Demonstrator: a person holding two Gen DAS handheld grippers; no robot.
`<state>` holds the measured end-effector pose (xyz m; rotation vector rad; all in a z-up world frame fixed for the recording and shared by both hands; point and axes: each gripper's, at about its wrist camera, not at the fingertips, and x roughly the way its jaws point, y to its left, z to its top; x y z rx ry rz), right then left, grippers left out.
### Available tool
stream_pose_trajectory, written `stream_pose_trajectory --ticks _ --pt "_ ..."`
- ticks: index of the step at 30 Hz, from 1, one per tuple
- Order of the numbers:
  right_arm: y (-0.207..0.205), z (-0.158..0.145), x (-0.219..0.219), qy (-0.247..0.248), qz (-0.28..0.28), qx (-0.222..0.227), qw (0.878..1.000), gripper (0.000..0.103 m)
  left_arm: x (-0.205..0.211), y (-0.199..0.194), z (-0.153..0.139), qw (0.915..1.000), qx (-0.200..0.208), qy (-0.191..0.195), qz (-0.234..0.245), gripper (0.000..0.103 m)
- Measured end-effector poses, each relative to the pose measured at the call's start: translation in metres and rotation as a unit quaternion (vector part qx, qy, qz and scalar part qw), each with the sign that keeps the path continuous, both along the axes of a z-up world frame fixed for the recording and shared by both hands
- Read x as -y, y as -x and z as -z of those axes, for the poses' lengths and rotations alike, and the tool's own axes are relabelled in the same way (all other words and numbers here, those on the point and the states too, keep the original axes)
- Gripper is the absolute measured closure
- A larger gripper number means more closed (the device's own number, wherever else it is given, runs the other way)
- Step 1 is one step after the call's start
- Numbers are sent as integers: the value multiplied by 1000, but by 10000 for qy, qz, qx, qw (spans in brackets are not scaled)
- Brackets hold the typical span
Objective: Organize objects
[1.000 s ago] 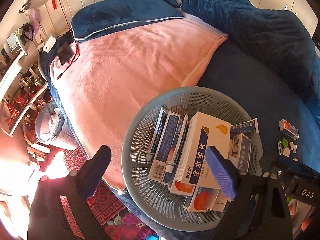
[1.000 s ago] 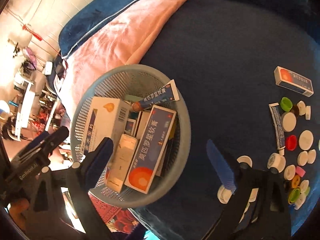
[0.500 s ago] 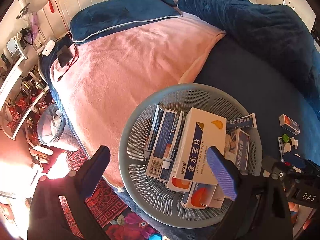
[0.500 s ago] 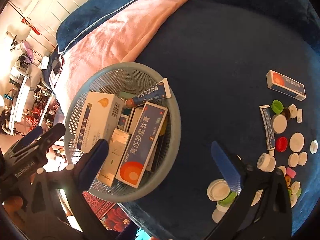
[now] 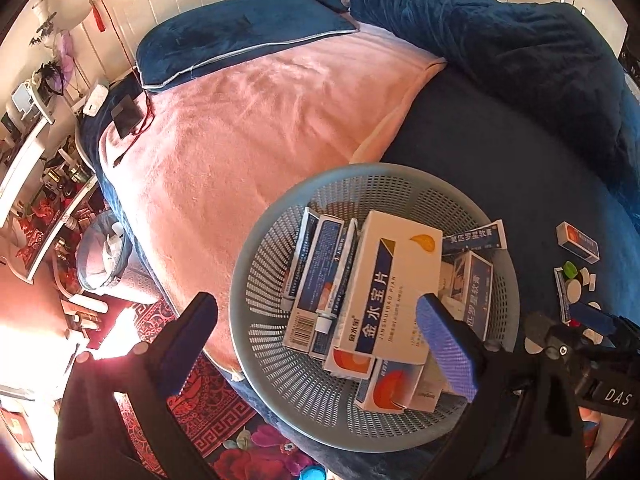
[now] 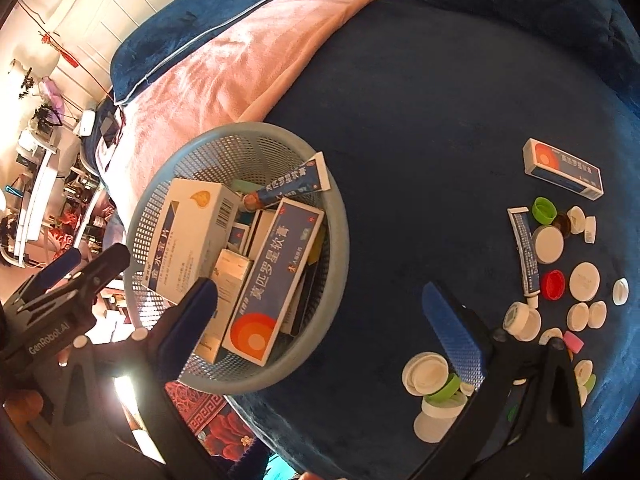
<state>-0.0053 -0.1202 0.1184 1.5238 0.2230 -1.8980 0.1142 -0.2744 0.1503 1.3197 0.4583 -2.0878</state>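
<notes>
Both grippers hang spread and empty: the left gripper (image 5: 320,336) over the basket (image 5: 256,280) of medicine boxes (image 5: 384,288), the right gripper (image 6: 320,312) between basket and scattered caps (image 6: 586,280). A lone box (image 6: 564,168) lies beyond on the blue bedspread (image 6: 420,120), bare toward the pink blanket (image 5: 260,120). The basket sits at the bed's edge.

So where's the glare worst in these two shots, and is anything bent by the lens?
Left wrist view: sunlight blows out the floor at lower left, and the basket rim bulges from fisheye curving. Right wrist view: a smaller blown-out patch sits behind the right gripper, and the bed curves toward dark corners.
</notes>
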Motion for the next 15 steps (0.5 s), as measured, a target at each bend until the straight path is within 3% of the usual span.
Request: stream_pose_trajectory --ticks 7,15 --pt "8 5 -18 -138 124 -15 9998 0 -17 13 3 9998 -9 -68 209 3" --pt "38 11 -69 -213 587 54 9980 0 -56 42 10 9979 -21 -204 613 3"
